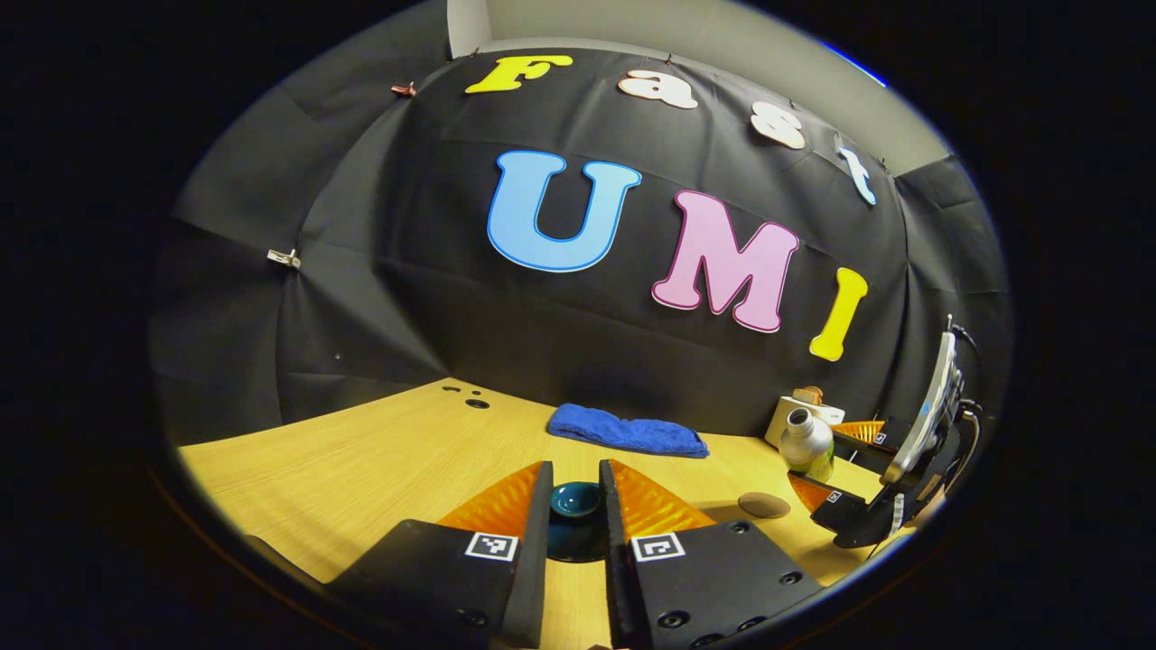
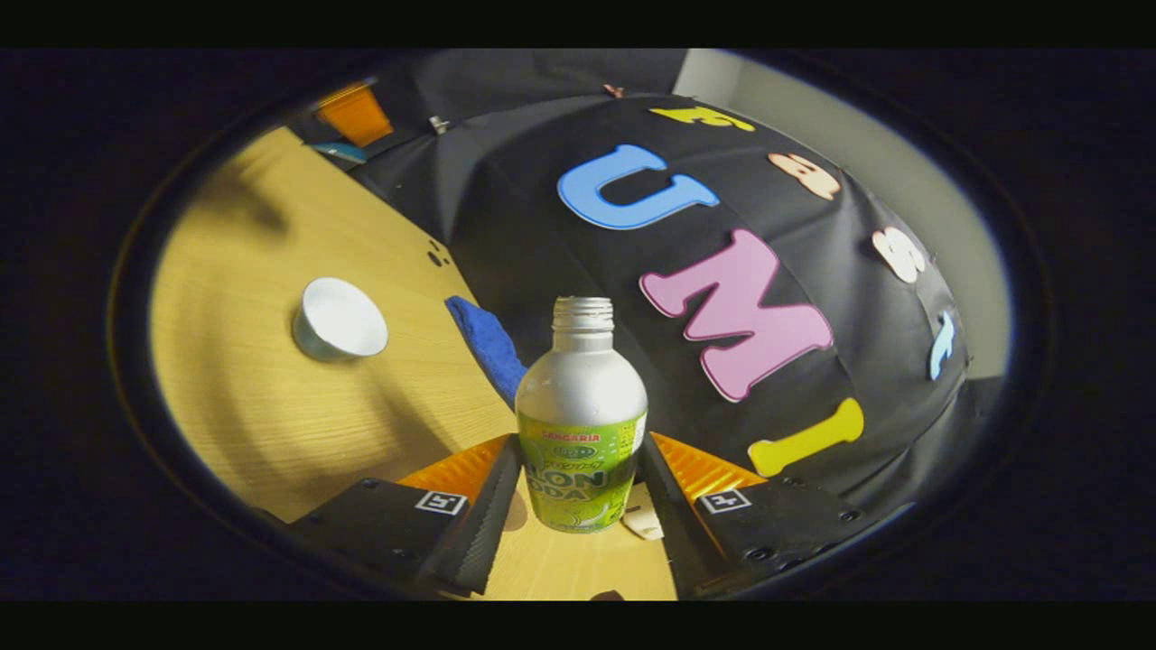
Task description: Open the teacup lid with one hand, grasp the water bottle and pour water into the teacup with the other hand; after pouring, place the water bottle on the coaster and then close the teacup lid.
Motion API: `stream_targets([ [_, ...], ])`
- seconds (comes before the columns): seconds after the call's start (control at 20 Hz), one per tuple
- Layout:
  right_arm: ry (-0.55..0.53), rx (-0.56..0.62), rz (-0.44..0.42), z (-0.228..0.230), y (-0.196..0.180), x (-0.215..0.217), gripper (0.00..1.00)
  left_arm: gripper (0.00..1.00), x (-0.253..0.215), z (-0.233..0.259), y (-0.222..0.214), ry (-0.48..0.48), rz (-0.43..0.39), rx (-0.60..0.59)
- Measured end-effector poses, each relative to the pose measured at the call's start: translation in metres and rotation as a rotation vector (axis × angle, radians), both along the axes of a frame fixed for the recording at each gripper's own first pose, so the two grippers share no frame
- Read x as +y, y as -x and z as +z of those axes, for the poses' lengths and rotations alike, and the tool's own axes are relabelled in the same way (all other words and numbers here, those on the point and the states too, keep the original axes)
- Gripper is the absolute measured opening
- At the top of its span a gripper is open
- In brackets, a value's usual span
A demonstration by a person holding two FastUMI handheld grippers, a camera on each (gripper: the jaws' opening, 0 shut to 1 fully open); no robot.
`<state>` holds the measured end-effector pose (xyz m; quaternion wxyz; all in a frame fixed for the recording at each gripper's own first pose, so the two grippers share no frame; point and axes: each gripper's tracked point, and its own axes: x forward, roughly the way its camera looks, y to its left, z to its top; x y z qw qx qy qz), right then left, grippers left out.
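Observation:
My left gripper [image 1: 575,480] is shut on the dark teal teacup lid [image 1: 575,499], whose knob sits between the fingers above the wooden table [image 1: 361,469]. At the right of the left gripper view, my right gripper [image 1: 835,465] holds the silver, green-labelled water bottle [image 1: 806,442], uncapped, just right of the round brown coaster [image 1: 763,505]. In the right gripper view, the right gripper [image 2: 581,451] is shut on the bottle [image 2: 582,424]. The uncovered white-lined teacup [image 2: 340,318] stands on the table [image 2: 271,406] to the left, apart from the bottle.
A folded blue towel [image 1: 628,431] lies at the back of the table against the black wall; it also shows behind the bottle as the towel [image 2: 488,343]. A small white box [image 1: 787,411] stands behind the bottle. Dark holes [image 1: 474,399] mark the table's far left.

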<state>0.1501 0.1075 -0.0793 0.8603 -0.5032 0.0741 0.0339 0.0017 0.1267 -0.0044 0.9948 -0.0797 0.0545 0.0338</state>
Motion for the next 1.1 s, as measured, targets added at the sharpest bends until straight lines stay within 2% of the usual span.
stream_targets([
  [0.25, 0.236, -0.006, 0.055, -0.009, -0.002, 0.013, 0.77, 0.31, 0.001, -0.004, -0.001, 0.03, -0.003, 0.006],
  [0.3, 0.268, -0.012, 0.066, -0.008, -0.003, 0.016, 0.74, 0.34, 0.002, -0.003, -0.001, 0.029, -0.002, 0.005],
  [0.45, 0.344, -0.006, 0.094, -0.019, -0.007, 0.025, 0.81, 0.31, 0.005, -0.001, 0.0, 0.034, 0.005, 0.001],
  [0.5, 0.369, -0.01, 0.1, -0.019, -0.009, 0.026, 0.78, 0.31, 0.006, 0.0, 0.001, 0.035, 0.007, 0.0],
  [0.7, 0.476, -0.007, 0.117, -0.024, -0.011, 0.028, 0.78, 0.31, 0.01, 0.002, 0.001, 0.042, 0.014, -0.007],
  [0.75, 0.495, -0.008, 0.122, -0.025, -0.011, 0.029, 0.74, 0.31, 0.009, 0.001, 0.001, 0.045, 0.014, -0.006],
  [0.8, 0.509, -0.012, 0.131, -0.025, -0.011, 0.032, 0.78, 0.31, 0.01, 0.001, 0.002, 0.046, 0.013, -0.005],
  [1.05, 0.599, -0.009, 0.16, -0.028, -0.014, 0.036, 0.77, 0.31, 0.006, 0.0, 0.001, 0.049, 0.007, -0.002],
  [1.1, 0.61, -0.006, 0.161, -0.028, -0.014, 0.036, 0.81, 0.31, 0.006, 0.001, 0.001, 0.047, 0.006, -0.002],
])
